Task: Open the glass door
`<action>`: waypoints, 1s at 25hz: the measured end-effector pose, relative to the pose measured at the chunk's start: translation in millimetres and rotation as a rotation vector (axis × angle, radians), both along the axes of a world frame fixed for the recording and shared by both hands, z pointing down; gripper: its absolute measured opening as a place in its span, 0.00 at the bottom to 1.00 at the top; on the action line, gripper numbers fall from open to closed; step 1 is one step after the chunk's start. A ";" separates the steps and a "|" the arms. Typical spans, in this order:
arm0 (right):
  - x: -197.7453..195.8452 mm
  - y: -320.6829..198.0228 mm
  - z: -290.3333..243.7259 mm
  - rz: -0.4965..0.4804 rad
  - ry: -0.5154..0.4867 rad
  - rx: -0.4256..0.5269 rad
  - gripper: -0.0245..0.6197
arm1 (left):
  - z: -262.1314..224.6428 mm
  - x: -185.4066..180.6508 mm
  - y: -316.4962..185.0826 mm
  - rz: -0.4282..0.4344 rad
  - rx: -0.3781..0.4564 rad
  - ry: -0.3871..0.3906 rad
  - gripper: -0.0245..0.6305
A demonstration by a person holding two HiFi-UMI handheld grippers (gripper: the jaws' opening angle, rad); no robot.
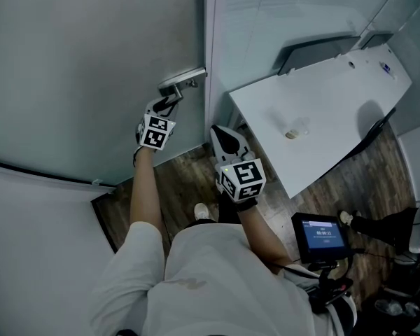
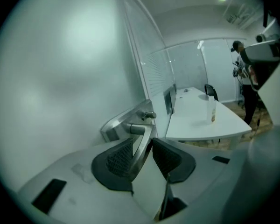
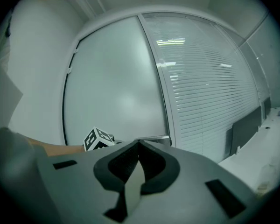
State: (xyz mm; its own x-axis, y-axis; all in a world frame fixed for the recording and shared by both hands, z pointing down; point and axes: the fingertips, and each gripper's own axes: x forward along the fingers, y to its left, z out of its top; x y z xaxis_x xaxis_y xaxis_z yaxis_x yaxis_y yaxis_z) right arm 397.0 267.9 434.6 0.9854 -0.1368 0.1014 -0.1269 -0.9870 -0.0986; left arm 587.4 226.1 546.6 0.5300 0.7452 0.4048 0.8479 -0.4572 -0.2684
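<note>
The frosted glass door (image 1: 84,68) fills the left of the head view, with a metal lever handle (image 1: 184,80) near its right edge. My left gripper (image 1: 169,102) reaches up to that handle. In the left gripper view the lever (image 2: 139,130) runs down between the two black pads (image 2: 120,158), and the left gripper (image 2: 143,143) is shut on it. My right gripper (image 1: 221,131) hangs just right of the door edge, shut and holding nothing. In the right gripper view its tips (image 3: 139,144) meet, facing the door (image 3: 116,83).
A white table (image 1: 336,96) with a small bottle (image 1: 294,131) stands right of the door frame (image 1: 210,54). A glass wall with blinds (image 3: 210,92) adjoins the door. A screen on a stand (image 1: 320,235) sits at lower right. A person (image 2: 246,78) stands beyond the table.
</note>
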 end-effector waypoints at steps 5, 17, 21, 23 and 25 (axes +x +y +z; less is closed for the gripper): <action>-4.3 17.0 5.8 0.047 -0.010 0.030 0.04 | -3.8 -9.5 14.9 0.052 0.177 0.092 0.24; -18.9 37.6 25.9 0.069 -0.018 0.022 0.04 | 27.5 -47.6 31.4 0.131 0.383 0.132 0.22; -25.6 29.5 32.7 0.031 -0.010 0.003 0.04 | 42.8 -61.5 22.9 0.102 0.475 0.196 0.22; -31.9 21.7 38.7 -0.003 -0.005 -0.009 0.04 | 56.4 -69.2 15.1 0.084 0.541 0.221 0.21; -42.5 21.9 36.8 -0.039 0.002 -0.018 0.04 | 62.3 -78.5 10.8 0.063 0.580 0.220 0.21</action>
State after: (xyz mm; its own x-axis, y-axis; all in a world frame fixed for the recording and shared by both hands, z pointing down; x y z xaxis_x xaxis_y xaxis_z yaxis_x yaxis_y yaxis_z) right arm 354.5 289.8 471.5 0.9796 -0.1729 0.1025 -0.1651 -0.9830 -0.0804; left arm 508.9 236.8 608.9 0.6095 0.4689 0.6393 0.7649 -0.1358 -0.6297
